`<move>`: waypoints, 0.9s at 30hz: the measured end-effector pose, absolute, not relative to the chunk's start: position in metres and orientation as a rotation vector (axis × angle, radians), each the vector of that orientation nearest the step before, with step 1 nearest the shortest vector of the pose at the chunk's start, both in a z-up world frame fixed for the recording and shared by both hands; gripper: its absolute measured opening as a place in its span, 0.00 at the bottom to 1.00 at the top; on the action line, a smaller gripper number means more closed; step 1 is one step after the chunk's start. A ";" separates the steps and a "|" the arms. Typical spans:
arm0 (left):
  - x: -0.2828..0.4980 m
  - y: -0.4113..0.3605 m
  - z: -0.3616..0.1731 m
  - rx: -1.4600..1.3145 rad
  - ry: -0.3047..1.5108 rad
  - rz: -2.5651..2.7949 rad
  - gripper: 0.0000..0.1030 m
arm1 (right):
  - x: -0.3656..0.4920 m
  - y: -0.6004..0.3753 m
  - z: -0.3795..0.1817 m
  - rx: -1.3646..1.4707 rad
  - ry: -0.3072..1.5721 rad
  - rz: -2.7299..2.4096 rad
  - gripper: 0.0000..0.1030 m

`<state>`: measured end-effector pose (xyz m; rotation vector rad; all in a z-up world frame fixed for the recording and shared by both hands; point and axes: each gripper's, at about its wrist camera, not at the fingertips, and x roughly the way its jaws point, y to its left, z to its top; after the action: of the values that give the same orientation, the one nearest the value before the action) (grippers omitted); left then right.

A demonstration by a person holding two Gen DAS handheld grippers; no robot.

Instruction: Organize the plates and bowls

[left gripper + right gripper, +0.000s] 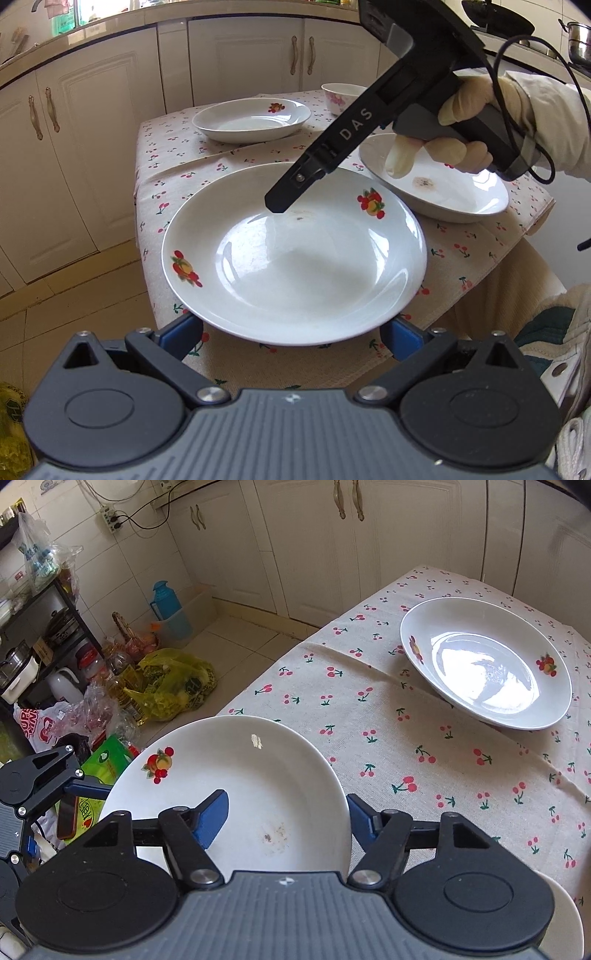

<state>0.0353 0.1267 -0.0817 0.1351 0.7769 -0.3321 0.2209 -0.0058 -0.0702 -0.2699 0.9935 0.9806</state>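
A white fruit-print plate [295, 254] lies at the near edge of the cherry-print table. My left gripper [291, 332] is open with its blue fingers [181, 334] below the plate's near rim. My right gripper [284, 819] is open over the same plate [229, 786], one finger [210, 823] above its inside, the other [360, 821] outside its rim. It shows in the left wrist view [277, 205] with its tip just over the plate. A second plate [487, 661] lies farther back [255, 118]. A third plate [436, 188] lies at the right. A small floral bowl [340, 98] stands behind.
The tablecloth-covered table [406, 746] is small, with cabinets [92, 147] close behind and to the left. Bags and bottles [166, 686] clutter the floor beside the table, next to a black shelf [44, 627].
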 end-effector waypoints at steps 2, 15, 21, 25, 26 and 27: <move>0.036 0.126 -0.081 0.143 0.779 -0.338 0.98 | 0.222 -0.005 -0.071 -0.273 1.000 0.988 0.72; 0.046 0.128 -0.078 0.162 0.794 -0.359 0.98 | 0.232 -0.009 -0.070 -0.232 1.023 1.007 0.71; 0.065 0.129 -0.075 0.176 0.777 -0.368 0.98 | 0.246 -0.009 -0.065 -0.230 1.002 0.982 0.71; 0.081 0.130 -0.075 0.184 0.767 -0.374 0.98 | 0.260 -0.010 -0.064 -0.230 0.990 0.963 0.71; 0.085 0.129 -0.075 0.187 0.764 -0.376 0.98 | 0.263 -0.010 -0.064 -0.234 0.988 0.958 0.71; 0.088 0.129 -0.076 0.189 0.763 -0.377 0.98 | 0.266 -0.010 -0.064 -0.236 0.986 0.952 0.71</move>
<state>0.0883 0.1286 -0.0756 0.1891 0.7625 -0.3771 0.2661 -0.0096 -0.0642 -0.2356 0.9863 0.9525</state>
